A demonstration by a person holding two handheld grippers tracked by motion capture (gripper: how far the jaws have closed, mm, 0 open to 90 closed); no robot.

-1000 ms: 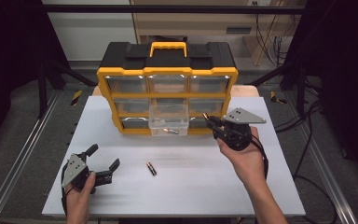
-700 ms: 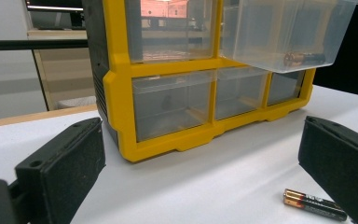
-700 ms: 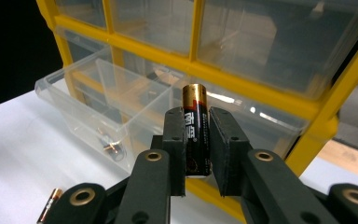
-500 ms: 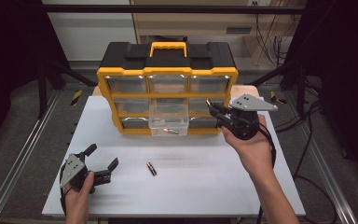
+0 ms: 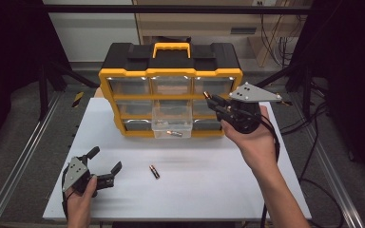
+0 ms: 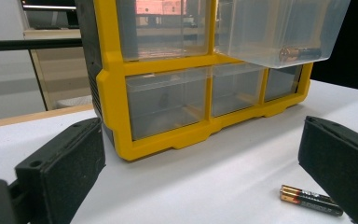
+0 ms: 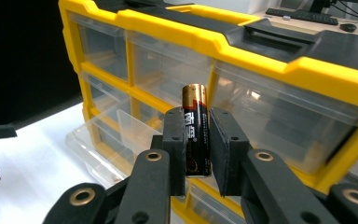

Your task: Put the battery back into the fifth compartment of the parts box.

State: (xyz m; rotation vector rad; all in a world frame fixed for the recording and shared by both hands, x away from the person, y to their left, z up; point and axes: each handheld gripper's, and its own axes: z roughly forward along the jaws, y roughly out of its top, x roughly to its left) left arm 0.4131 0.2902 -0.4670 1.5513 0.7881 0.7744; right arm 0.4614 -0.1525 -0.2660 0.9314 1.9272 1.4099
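Note:
A yellow and black drawer cabinet (image 5: 171, 71) stands at the back of the white table (image 5: 209, 190). Its middle clear drawer (image 5: 172, 122) is pulled out, with a battery (image 5: 174, 133) lying inside. My right gripper (image 5: 210, 99) hovers in front of the cabinet's right side, shut on a black and gold battery (image 7: 196, 130) held upright between its pads. My left gripper (image 5: 105, 164) rests open near the table's front left. A loose battery (image 5: 154, 171) lies on the table to its right, also seen as the battery (image 6: 310, 200) by the right jaw.
Metal frame rails (image 5: 24, 156) run along both sides of the table. Cables (image 5: 313, 128) trail at the right. The cabinet's other clear drawers (image 6: 168, 102) are closed.
My right gripper has risen with the battery, from beside the lower drawers up to the cabinet's upper right. The left gripper has stayed put.

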